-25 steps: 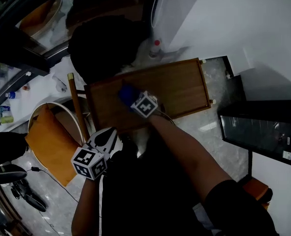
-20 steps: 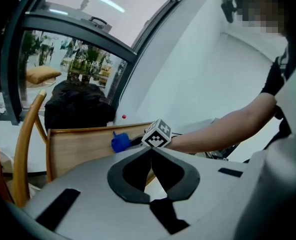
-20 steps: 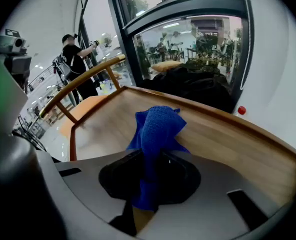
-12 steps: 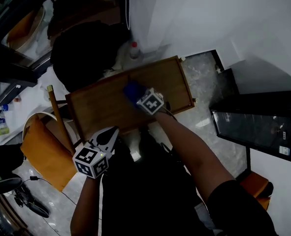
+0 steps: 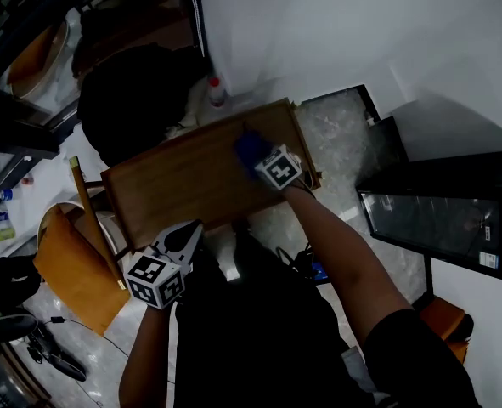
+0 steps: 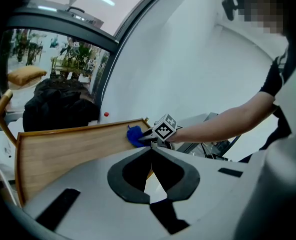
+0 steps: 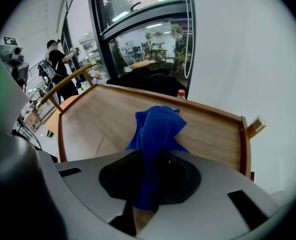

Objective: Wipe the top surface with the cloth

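A wooden top surface (image 5: 183,181) with a raised rim lies below me; it also shows in the right gripper view (image 7: 107,121) and the left gripper view (image 6: 62,149). My right gripper (image 5: 263,160) is shut on a blue cloth (image 5: 251,149) and presses it on the board near its right end. The cloth (image 7: 158,129) bunches up between the jaws, and shows small as cloth (image 6: 134,135) from the left. My left gripper (image 5: 181,238) hangs off the board's near edge with its jaws shut and nothing between them.
A red-capped bottle (image 5: 217,92) stands against the white wall behind the board. A black bag (image 5: 132,100) lies at the back left. An orange chair (image 5: 72,257) stands at the left, a black cabinet (image 5: 442,215) at the right.
My right gripper has slid the cloth from the board's middle toward its right end. The left gripper has stayed where it was.
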Demonstrator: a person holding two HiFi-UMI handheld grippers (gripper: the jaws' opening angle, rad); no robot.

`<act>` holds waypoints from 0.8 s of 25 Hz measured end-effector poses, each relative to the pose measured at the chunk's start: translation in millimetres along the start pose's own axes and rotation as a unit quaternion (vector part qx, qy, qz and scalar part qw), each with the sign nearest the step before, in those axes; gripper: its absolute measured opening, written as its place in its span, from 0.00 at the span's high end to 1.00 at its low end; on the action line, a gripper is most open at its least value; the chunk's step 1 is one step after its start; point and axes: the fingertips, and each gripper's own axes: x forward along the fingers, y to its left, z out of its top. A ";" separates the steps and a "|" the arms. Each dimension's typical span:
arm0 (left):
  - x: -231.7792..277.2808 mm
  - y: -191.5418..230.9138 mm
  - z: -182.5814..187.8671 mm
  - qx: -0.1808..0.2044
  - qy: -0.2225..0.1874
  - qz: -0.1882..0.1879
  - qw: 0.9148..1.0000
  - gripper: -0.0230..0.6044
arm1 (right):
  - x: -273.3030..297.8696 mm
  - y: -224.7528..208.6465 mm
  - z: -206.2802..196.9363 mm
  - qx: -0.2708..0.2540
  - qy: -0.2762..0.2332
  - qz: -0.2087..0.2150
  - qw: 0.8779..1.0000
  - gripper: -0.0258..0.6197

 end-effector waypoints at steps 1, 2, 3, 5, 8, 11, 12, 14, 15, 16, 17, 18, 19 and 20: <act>1.9 -1.5 0.5 0.000 0.000 0.000 1.000 0.94 | -4.1 -8.6 -3.3 0.003 0.001 -0.007 1.000 0.86; 4.0 -3.2 1.2 0.001 -0.001 -0.001 1.000 0.94 | -7.9 -16.9 -7.0 0.006 0.001 -0.014 1.000 0.86; 6.2 -4.8 2.2 0.002 -0.002 -0.001 1.000 0.94 | -11.2 -24.6 -11.5 0.009 0.002 -0.019 1.000 0.86; 10.9 -7.7 4.7 0.003 -0.004 -0.003 1.000 0.94 | -20.1 -40.8 -19.0 0.011 0.007 -0.036 0.999 0.86; 17.9 -12.6 9.3 0.006 -0.008 -0.007 1.000 0.94 | -33.7 -62.0 -28.1 0.019 0.011 -0.059 0.998 0.86; 21.7 -16.6 12.4 0.008 -0.012 -0.009 1.000 0.94 | -40.5 -73.2 -35.3 0.025 0.014 -0.069 0.997 0.86; 22.2 -18.0 13.0 0.008 -0.013 -0.009 1.000 0.94 | -41.2 -74.9 -37.0 0.027 0.014 -0.070 0.997 0.86; 20.8 -19.9 13.2 0.007 -0.018 -0.007 1.000 0.94 | -41.0 -76.5 -39.7 0.029 0.018 -0.075 0.997 0.86; 18.9 -19.5 12.5 0.005 -0.020 -0.006 1.000 0.94 | -42.1 -78.2 -40.6 0.031 0.023 -0.084 0.996 0.86; 16.2 -18.3 11.4 0.002 -0.023 -0.004 1.000 0.94 | -43.7 -80.9 -41.4 0.035 0.028 -0.096 0.994 0.86; 13.0 -16.7 9.9 0.000 -0.025 -0.002 1.000 0.94 | -44.8 -83.9 -42.1 0.040 0.031 -0.109 0.993 0.86; 9.1 -14.9 8.0 -0.002 -0.027 0.000 1.000 0.94 | -45.4 -86.3 -42.6 0.046 0.033 -0.118 0.991 0.86; 4.9 -13.0 5.6 -0.003 -0.028 0.003 1.000 0.94 | -46.2 -88.3 -42.7 0.054 0.034 -0.125 0.990 0.86; 0.5 -10.5 3.4 -0.004 -0.029 0.005 1.000 0.94 | -47.6 -90.4 -42.5 0.062 0.036 -0.130 0.989 0.86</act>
